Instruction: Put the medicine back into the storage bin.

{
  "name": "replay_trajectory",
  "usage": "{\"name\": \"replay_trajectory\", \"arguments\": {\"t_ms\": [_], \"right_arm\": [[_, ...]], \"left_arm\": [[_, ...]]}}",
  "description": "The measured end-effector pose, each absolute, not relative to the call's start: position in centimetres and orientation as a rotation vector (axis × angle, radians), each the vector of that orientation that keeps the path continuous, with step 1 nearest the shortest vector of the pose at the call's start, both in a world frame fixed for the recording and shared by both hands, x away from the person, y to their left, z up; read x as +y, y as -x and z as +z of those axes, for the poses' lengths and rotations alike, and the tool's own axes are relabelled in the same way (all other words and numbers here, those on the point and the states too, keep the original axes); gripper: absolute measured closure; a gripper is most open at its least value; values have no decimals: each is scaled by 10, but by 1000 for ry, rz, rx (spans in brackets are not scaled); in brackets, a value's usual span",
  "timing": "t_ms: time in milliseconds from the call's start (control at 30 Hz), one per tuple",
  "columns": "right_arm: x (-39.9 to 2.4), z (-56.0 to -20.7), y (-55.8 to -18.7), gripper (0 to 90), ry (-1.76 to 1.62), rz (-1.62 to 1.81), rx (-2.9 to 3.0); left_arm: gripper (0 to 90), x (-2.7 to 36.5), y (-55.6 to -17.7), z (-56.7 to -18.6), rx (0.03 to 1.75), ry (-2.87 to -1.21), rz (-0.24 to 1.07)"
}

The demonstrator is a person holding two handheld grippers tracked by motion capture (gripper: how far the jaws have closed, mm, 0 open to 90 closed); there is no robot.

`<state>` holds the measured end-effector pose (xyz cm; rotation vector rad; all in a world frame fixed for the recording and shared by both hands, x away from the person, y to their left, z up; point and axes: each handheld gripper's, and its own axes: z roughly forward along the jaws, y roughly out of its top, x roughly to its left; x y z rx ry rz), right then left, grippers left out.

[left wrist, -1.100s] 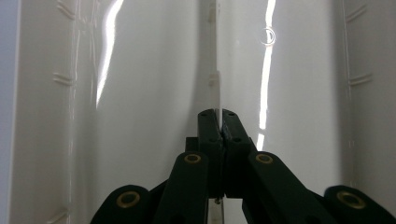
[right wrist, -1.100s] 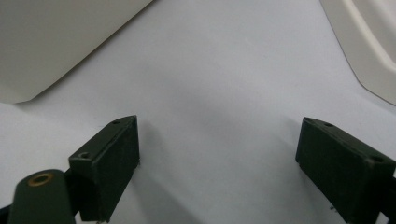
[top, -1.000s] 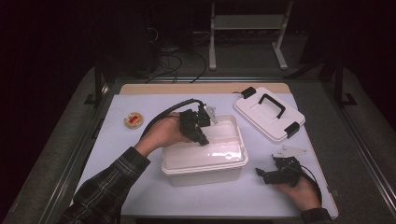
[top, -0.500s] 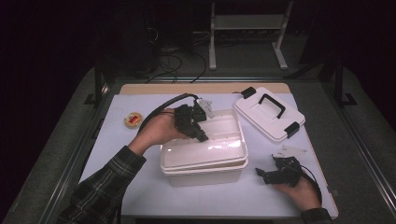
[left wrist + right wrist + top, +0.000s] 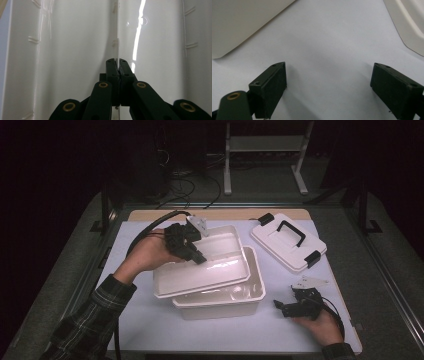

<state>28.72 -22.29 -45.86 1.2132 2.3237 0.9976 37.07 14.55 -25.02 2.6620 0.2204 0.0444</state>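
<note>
Gripping the inner tray's wall, left tool clenched, tray tilted above bin, right tool seemingly released.

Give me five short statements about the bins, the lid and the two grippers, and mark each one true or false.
1. The left gripper is clamped on the wall of the inner tray. True.
2. The inner tray sits level inside the white bin. False: it is tilted, raised above the bin.
3. The lid is on the bin. False: it lies apart on the table.
4. The right gripper has open jaws with nothing between them. True.
5. The right gripper holds the lid's black handle. False: it rests on the table near the bin.
</note>
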Motion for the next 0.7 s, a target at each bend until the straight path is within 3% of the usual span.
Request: {"name": "replay_trajectory", "arguments": {"t_ms": [700], "right_arm": [[-223,-459,-287,127,-1213,998,2324]], "left_arm": [[890,241,-354,-243,433,-2639,108]]}}
